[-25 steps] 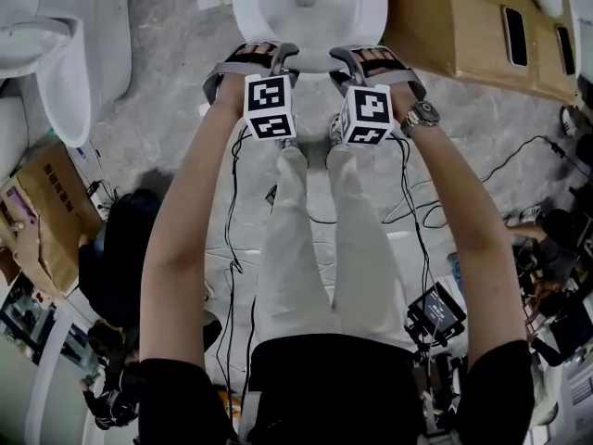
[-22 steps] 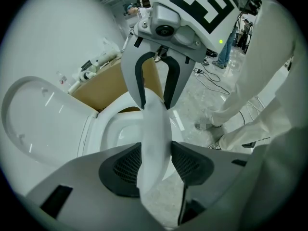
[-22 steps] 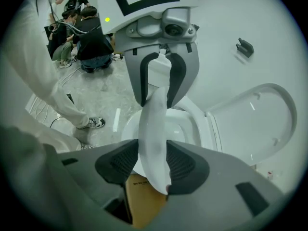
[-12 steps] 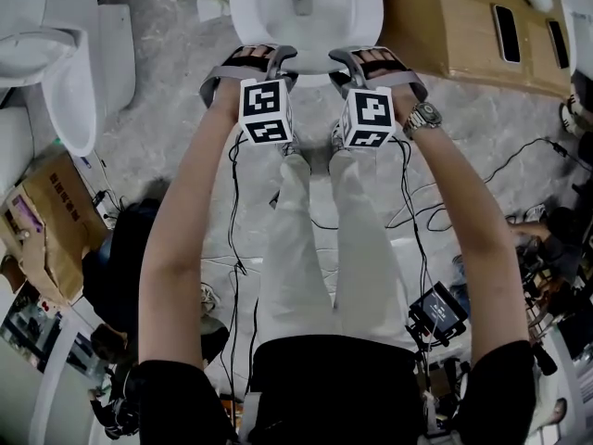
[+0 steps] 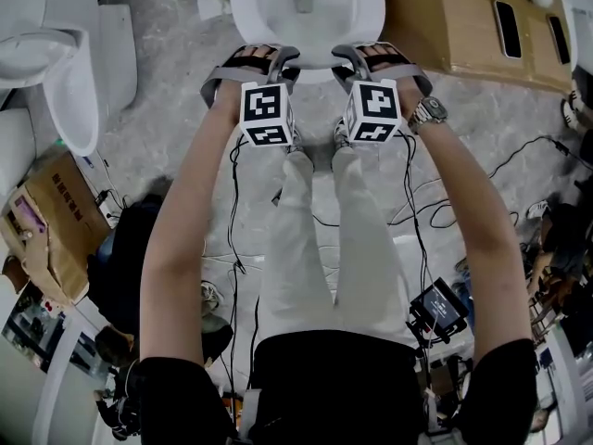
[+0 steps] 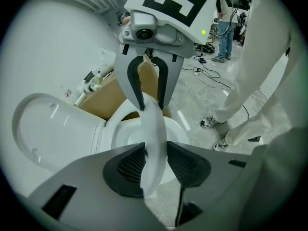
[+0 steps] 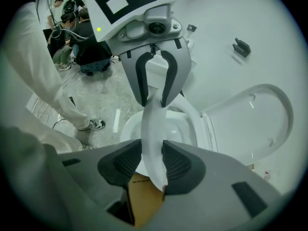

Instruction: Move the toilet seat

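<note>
Left gripper (image 6: 155,153) and right gripper (image 7: 152,150), jaws just closed in; both pinching the toilet seat (image 6: 154,121) edge

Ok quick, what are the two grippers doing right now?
Left gripper: jaws have just been closing, now shut on the seat.
Right gripper: jaws have just been closing, also shut on the seat.

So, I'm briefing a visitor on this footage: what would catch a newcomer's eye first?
The left hand-held gripper and the right hand-held gripper clamp the white toilet seat at its front, jaws having just closed onto it. The lid stands raised behind; a second toilet sits at the head view's left.
</note>
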### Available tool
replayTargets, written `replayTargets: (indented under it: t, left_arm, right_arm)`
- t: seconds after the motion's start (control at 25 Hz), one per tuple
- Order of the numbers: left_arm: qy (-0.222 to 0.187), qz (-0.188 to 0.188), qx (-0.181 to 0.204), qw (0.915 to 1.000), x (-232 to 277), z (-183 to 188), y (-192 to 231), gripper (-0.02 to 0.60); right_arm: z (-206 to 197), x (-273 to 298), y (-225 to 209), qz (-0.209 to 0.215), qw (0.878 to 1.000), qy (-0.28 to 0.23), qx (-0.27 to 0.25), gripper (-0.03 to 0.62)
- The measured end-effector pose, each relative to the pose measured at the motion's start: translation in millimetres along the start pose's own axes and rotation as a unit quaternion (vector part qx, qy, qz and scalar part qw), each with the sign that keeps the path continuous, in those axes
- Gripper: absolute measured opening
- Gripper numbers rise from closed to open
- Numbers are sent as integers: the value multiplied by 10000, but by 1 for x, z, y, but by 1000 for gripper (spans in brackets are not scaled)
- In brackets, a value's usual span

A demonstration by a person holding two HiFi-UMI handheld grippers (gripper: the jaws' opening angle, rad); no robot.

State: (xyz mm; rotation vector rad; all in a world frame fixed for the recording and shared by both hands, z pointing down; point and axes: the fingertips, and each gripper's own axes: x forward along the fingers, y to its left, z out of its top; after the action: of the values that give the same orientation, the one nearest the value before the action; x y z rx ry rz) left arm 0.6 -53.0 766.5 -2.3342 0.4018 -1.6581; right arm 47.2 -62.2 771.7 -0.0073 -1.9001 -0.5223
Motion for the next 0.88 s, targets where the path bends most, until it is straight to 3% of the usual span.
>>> replayTargets:
  t: [0.56,0.88]
  left_arm:
    - [-77,376,72,9992,-27,2,26,135]
    - [15,329,134,9994,-40,5,45,127]
  right_arm:
    - [8,-24,-26,-39,10000,86,-4,140]
    - [11,-38,-42,-83,9999,140,45,132]
